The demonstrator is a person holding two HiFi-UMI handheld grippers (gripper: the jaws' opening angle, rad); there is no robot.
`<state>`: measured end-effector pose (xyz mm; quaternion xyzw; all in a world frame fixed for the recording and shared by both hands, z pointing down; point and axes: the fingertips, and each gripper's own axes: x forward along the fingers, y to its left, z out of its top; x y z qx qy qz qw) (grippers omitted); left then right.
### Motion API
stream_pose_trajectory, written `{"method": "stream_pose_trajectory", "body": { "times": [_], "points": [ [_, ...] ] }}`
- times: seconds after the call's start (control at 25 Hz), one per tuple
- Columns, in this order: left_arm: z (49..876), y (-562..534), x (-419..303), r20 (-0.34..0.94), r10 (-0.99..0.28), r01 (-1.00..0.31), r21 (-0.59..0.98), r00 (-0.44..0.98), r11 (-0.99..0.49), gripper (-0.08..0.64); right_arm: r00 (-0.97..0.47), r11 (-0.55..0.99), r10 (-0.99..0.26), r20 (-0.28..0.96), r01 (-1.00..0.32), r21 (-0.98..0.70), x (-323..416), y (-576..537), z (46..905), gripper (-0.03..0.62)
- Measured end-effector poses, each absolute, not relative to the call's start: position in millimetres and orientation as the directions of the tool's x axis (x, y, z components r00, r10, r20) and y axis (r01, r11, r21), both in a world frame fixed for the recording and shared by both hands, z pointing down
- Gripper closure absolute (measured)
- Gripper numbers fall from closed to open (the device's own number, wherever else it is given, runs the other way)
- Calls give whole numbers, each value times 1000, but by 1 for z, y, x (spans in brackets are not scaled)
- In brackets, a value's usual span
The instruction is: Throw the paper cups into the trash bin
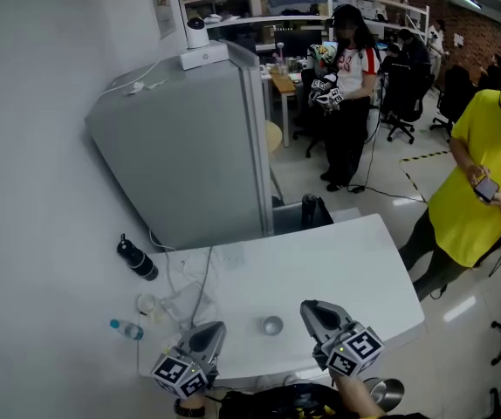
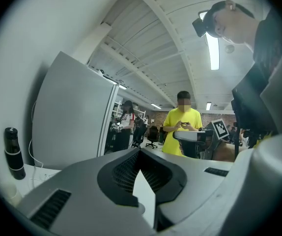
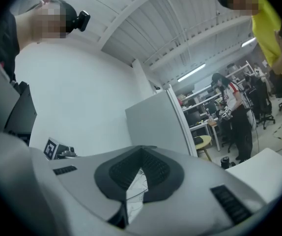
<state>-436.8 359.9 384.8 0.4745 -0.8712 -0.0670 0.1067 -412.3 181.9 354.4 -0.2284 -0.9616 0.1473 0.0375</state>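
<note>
Head view: a small round paper cup is seen from above, standing near the front edge of the smooth white table. It is flanked by the left gripper and right gripper, both held low over that edge, grey wedge-shaped noses aimed across the table. A shiny round metal bin is seen below the table's near right corner. A flat grey partition rises behind the table.

Left gripper view: the ribbed black pads are pressed together with nothing caught between them. A matte black bottle stands at the table's left.

Right gripper view: the jaws are likewise closed and empty, tilted upward above the table.
</note>
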Motion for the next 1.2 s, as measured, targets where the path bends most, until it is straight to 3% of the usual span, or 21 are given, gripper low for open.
{"method": "stream_pose_trajectory", "body": {
  "times": [0.2,0.48,0.52,0.68,0.88,1.04,1.2],
  "points": [
    [385,364,-446,121,-833,-797,244,-540,552,560,-894,861,449,9,430,-273,-412,181,354,588],
    [394,362,-448,115,-840,-799,261,-530,541,560,-764,749,634,-119,645,-153,-391,217,340,586],
    [393,362,-449,115,-841,-800,263,-529,539,560,-761,748,640,-108,649,-140,-391,220,344,575],
    [394,361,-449,109,-846,-804,269,-523,531,560,-787,770,613,-66,614,-175,-399,217,367,419],
    [400,366,-450,109,-836,-790,281,-538,545,560,-804,791,588,87,549,-271,-411,201,451,338],
    [401,376,-449,118,-817,-769,285,-565,573,560,-760,800,595,262,527,-287,-402,206,529,247],
    [400,385,-446,122,-800,-751,285,-587,595,560,-694,812,583,423,523,-260,-395,212,603,196]
  ]
}}
